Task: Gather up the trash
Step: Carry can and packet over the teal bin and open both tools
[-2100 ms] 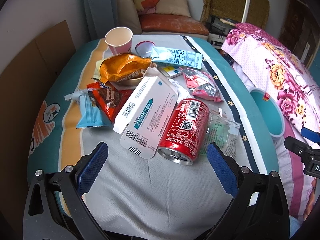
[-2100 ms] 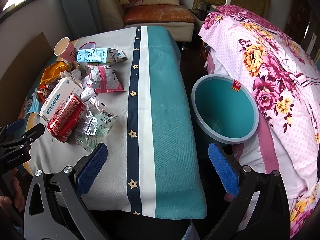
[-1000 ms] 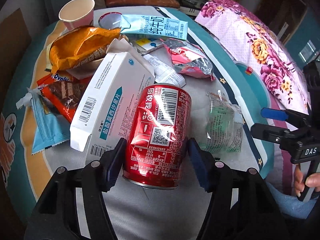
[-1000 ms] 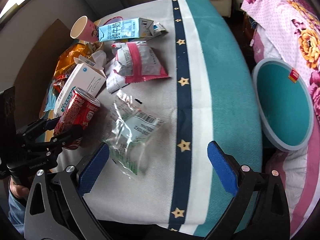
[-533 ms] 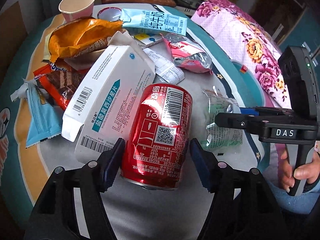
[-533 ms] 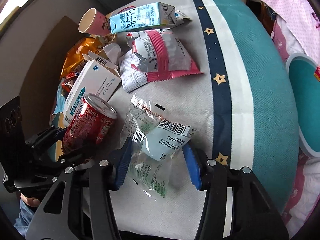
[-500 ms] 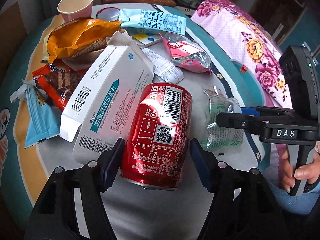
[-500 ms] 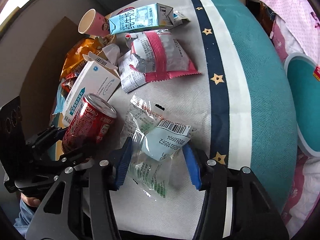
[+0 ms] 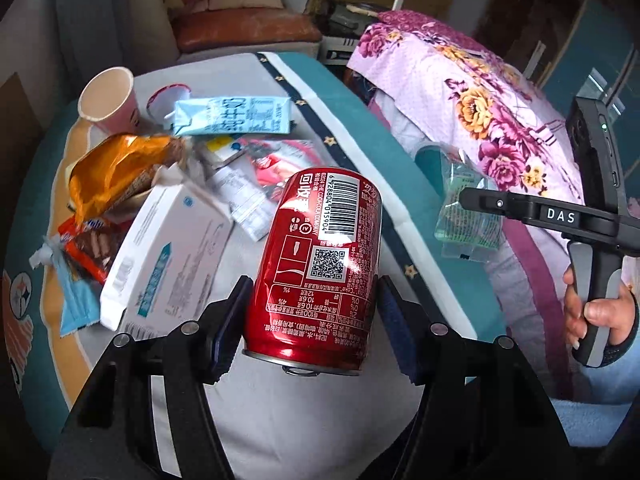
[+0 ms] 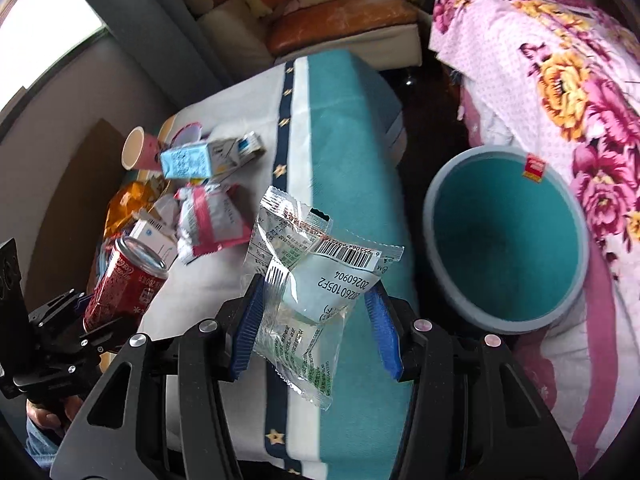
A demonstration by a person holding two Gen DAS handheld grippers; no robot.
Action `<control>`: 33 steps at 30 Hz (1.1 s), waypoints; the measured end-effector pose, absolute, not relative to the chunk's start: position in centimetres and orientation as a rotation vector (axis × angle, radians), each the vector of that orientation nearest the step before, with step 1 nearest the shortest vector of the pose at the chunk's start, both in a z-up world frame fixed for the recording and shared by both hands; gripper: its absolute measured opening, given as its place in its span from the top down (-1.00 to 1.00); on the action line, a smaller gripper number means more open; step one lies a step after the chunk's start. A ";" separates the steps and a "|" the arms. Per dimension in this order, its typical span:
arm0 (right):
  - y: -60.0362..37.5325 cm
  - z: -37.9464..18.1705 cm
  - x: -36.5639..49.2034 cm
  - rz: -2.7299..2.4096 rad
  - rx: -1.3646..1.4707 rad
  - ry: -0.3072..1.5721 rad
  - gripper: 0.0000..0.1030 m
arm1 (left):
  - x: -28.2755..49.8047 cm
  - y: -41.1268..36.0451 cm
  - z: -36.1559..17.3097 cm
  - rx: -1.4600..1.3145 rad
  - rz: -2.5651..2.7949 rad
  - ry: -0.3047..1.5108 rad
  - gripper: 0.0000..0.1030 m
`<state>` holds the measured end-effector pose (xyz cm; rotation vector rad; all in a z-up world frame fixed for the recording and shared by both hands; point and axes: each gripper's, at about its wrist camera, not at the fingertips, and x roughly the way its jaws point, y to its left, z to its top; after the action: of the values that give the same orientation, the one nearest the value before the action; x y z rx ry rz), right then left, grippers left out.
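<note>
My left gripper [image 9: 312, 322] is shut on a red soda can [image 9: 320, 264], held lifted above the table; the can [image 10: 124, 280] also shows at the lower left of the right wrist view. My right gripper [image 10: 316, 316] is shut on a clear plastic wrapper [image 10: 312, 276] with a barcode, raised above the table's right edge; in the left wrist view the wrapper [image 9: 468, 216] hangs from that gripper at the right. A teal trash bin [image 10: 504, 240] stands open on the floor to the right of the wrapper.
Left on the table [image 9: 304, 412]: a white carton box [image 9: 168, 256], an orange snack bag [image 9: 120, 168], a blue milk carton [image 9: 232, 116], a pink paper cup [image 9: 108, 96], a pink-and-silver packet [image 10: 212, 216]. A floral bedspread [image 10: 560, 60] lies to the right. A hand [image 9: 600, 312] holds the right gripper's handle.
Both grippers closed on their items and lifted them off the table. The right gripper has carried the wrapper rightward, nearer the bin; the can is raised and tilted up.
</note>
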<state>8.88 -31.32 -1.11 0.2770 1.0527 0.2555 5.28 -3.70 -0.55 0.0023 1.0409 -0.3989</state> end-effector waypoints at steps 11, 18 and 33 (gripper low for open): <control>-47.6 0.0 9.0 -0.038 0.317 0.965 0.06 | 12.0 -20.3 -1.5 0.111 -0.592 1.088 -0.25; -52.5 -2.3 9.2 -0.097 0.342 0.967 0.05 | 15.2 -30.0 -5.2 0.214 -0.665 1.160 -0.25; -54.6 -5.4 11.2 -0.119 0.362 1.009 0.05 | 18.1 -34.5 -11.4 0.297 -0.658 1.280 -0.35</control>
<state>11.18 -54.63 -5.42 0.3621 1.0089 -0.1193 18.14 -34.54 -11.35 0.2966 1.2804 -0.6583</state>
